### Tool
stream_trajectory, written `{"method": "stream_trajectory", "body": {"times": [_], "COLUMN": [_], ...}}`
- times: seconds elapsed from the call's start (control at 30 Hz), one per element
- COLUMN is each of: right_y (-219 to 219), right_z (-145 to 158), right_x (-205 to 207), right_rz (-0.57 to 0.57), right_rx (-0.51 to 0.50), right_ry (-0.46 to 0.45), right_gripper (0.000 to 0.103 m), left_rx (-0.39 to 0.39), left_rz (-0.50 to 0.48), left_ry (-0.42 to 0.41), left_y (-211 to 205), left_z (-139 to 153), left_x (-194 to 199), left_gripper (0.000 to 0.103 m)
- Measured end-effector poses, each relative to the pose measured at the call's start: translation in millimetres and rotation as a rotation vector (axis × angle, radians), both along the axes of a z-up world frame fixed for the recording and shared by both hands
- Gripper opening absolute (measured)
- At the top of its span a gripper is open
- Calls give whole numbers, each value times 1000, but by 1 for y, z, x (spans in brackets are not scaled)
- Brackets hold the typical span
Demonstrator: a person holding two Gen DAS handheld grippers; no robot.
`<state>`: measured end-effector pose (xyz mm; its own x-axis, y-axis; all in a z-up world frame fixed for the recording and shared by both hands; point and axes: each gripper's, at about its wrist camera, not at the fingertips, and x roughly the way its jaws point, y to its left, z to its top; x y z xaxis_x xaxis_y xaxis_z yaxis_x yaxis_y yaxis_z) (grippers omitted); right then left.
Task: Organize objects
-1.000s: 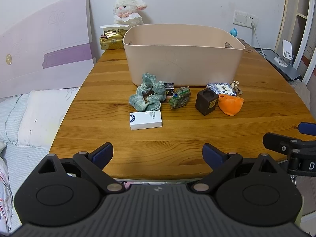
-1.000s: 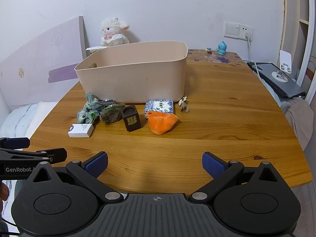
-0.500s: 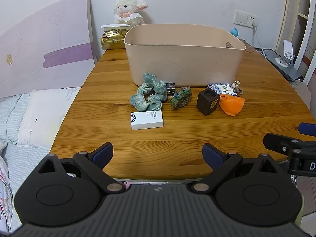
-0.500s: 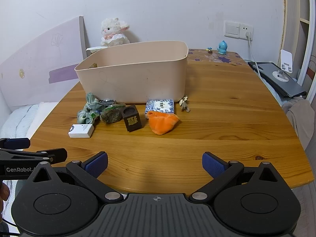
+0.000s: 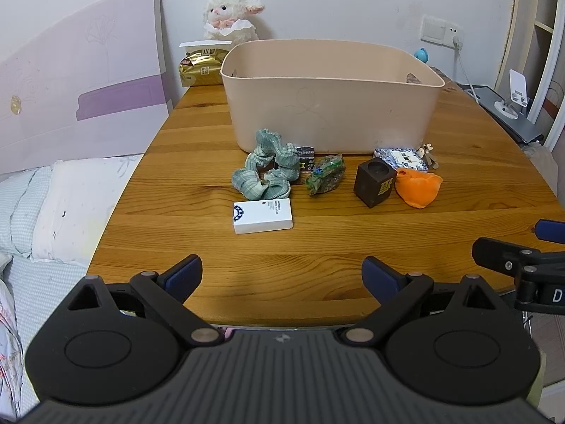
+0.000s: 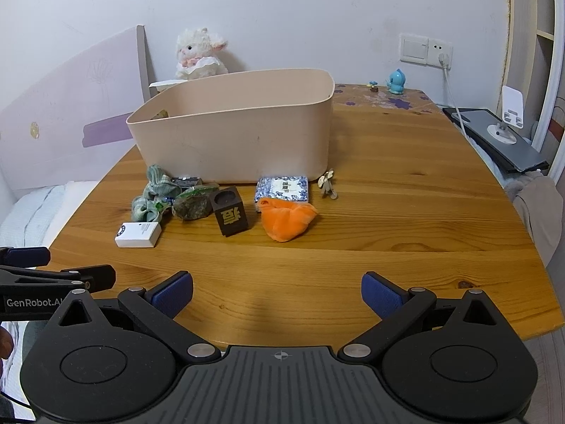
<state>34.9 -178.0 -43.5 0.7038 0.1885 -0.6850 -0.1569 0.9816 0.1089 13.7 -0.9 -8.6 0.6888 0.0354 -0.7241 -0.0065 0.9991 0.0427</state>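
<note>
A beige plastic bin stands on the wooden table. In front of it lie a green scrunchie, a white box, a small black box, a green wrapped packet, a dark wooden block, an orange pouch, a blue-white packet and a small wooden figure. My left gripper is open and empty over the near table edge. My right gripper is open and empty, to its right.
A plush lamb and a gold packet sit behind the bin. A blue figurine stands at the far right. A laptop with a phone stand lies off the right edge. A bed is to the left.
Both grippers have barely shifted; the view has drifted slightly. Nothing on the table has moved.
</note>
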Motion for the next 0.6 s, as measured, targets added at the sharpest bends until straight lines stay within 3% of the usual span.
{"method": "stream_trajectory", "body": {"times": [0.6], "right_y": [7], "right_z": [-4], "right_x": [19], "right_rz": [9], "right_rx": [-25], "right_ry": [-50], "right_gripper": [103], "left_rx": [-16], "left_rz": [12], "left_ry": [27], "left_y": [7], "left_z": [-9], "left_x": [21], "left_gripper": [97]}}
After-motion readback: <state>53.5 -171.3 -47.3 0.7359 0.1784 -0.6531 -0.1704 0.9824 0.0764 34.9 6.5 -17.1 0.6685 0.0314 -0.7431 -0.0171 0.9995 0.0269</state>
